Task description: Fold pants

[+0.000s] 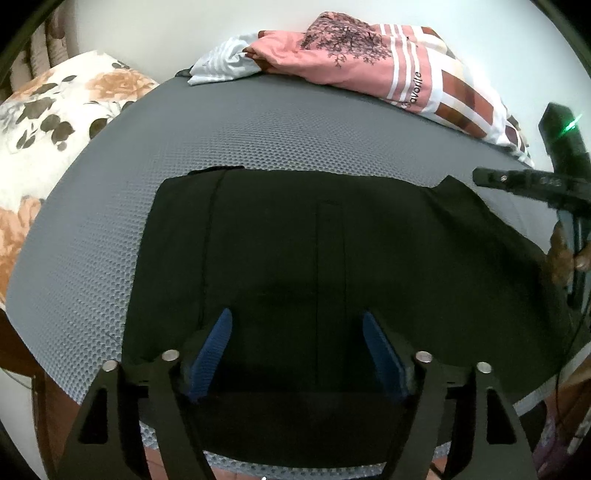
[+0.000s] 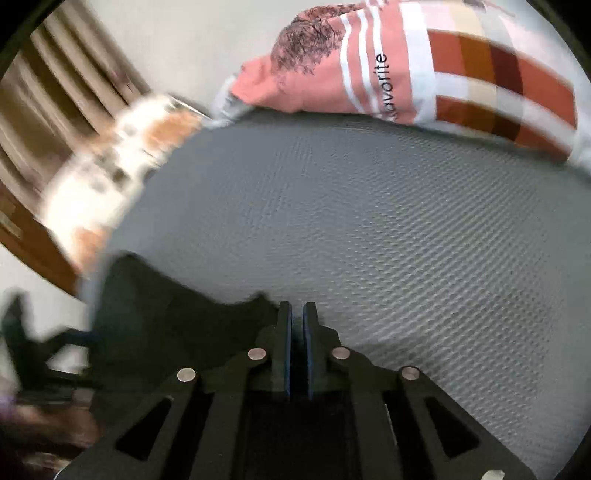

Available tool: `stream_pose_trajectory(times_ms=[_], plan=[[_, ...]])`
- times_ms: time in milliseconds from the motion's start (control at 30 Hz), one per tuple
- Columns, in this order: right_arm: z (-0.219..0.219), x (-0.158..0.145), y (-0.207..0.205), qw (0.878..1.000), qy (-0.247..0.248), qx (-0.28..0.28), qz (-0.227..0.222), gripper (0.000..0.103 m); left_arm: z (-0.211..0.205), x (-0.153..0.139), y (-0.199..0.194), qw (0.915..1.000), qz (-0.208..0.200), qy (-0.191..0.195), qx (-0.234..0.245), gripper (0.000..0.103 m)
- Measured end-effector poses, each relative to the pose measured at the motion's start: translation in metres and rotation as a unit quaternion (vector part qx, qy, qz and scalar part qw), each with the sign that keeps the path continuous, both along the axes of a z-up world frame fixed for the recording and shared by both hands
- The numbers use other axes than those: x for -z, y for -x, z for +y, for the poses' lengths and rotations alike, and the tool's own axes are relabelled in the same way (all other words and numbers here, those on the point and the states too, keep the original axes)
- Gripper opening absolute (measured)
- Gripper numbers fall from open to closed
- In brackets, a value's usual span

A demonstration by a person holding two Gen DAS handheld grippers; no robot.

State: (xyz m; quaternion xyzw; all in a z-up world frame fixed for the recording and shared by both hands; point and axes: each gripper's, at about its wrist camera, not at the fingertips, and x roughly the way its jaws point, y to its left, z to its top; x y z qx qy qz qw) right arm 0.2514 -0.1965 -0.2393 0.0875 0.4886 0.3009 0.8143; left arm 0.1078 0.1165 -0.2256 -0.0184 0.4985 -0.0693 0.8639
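The left hand-held gripper (image 1: 297,354) is standing wide open, its two blue pads (image 1: 212,356) spread well apart above the black pants (image 1: 332,258), with nothing pinched between them. Whether the pads are touching the cloth beneath cannot be told from this view. The right hand-held gripper (image 2: 297,347) is nearly shut, only a thin slit showing between its dark pads. A black corner of the pants (image 2: 177,325) is lying just beside its left finger, and whether any cloth is caught in the slit cannot be told, as the right wrist view is blurred. In the left wrist view that same right hand-held gripper (image 1: 532,184) is showing at the right edge, at the far right corner of the pants, with a hand (image 1: 565,258) holding it.

The pants are lying flat on a grey honeycomb-textured mat (image 1: 258,129), spread broadly, with straight seams running front to back and a small corner sticking up at the far right.

The mat is covering a surface against a pale wall (image 1: 166,29). At its far edge a pink, white and brown pillow (image 1: 388,66) printed with a dark tree is resting, with a pale striped cloth (image 1: 221,66) beside it. To the left a white floral cushion (image 1: 55,122) with orange blooms is lying just beside the mat, and beige curtains (image 2: 48,99) are hanging behind it.
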Motion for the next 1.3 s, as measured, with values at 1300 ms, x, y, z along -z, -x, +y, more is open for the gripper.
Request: stream_pose_trajectory(times_ms=[1300], plan=[[0.009,0.006,0.039,0.983,0.026,-0.181,0.005,0.038,-0.014,0.005,0.001,0.9995,-0.006,-0.024,0.019,0.091]])
